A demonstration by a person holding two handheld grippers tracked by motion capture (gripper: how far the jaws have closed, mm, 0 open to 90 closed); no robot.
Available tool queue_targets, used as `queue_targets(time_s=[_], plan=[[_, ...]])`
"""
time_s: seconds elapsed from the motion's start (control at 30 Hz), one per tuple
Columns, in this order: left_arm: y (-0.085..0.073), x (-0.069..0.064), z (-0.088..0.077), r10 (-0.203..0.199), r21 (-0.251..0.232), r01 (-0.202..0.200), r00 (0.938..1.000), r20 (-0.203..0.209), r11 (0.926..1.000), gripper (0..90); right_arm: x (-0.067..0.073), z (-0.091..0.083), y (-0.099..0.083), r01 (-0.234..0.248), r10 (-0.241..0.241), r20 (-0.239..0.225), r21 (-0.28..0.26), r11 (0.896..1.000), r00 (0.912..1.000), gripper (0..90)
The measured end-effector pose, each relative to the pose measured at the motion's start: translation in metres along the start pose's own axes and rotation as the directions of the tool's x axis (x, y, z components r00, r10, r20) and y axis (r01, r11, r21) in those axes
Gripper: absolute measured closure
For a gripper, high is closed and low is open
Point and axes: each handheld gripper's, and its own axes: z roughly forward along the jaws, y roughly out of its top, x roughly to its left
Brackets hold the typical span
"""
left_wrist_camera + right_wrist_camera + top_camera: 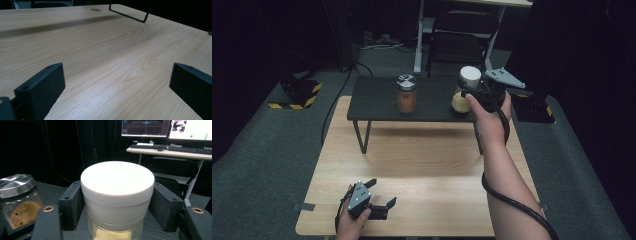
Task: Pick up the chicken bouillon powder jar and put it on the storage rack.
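Observation:
A clear jar with a white lid (469, 76) (117, 185) and pale contents stands at the right end of the small dark shelf (377, 100). My right gripper (472, 92) (117, 205) is shut on that white-lidded jar, its black pads (72, 205) pressed against both sides of the lid. A second jar with a metal lid (406, 93) (17, 195) and brown contents stands near the middle of the shelf, to the left of the held jar. My left gripper (382, 192) (117, 87) rests low over the wooden table (100, 55) near its front left, jaws wide open with nothing between them.
The dark shelf stands on thin wire legs (361, 136) (128, 15) at the far side of the table. Behind it are a black chair (464, 35) and a desk with monitors (160, 127) and a keyboard (190, 149). Grey carpet (272, 150) surrounds the table.

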Motion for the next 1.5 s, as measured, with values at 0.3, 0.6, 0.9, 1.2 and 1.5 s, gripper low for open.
queue_targets(time_s=[0.3, 0.6, 0.9, 1.2, 1.5], plan=[[0.0, 0.002, 0.0, 0.001, 0.0, -0.001, 1.0, 0.006, 1.0, 0.5, -0.001, 0.013, -0.005, -0.008, 0.008, 0.0, 0.007, 1.0, 1.0, 33.7], [-0.001, 0.004, 0.0, -0.01, -0.004, 0.01, 0.9999, 0.009, 0.9999, 0.5, -0.002, 0.016, -0.009, -0.013, 0.013, -0.005, -0.001, 1.0, 0.9999, 33.6], [0.0, 0.004, 0.0, -0.008, -0.002, 0.008, 0.9999, 0.011, 1.0, 0.4, 0.0, 0.016, -0.013, 0.004, -0.004, -0.004, -0.015, 1.0, 1.0, 33.5], [0.0, 0.005, 0.0, -0.015, 0.001, 0.015, 0.9998, 0.013, 0.9999, 0.5, 0.003, 0.017, -0.015, 0.011, -0.011, 0.004, -0.02, 1.0, 0.9999, 33.4], [0.0, 0.006, 0.0, -0.02, 0.0, 0.02, 0.9997, 0.016, 0.9998, 0.5, 0.001, 0.018, -0.016, 0.012, -0.012, 0.001, -0.021, 1.0, 0.9999, 33.4]])
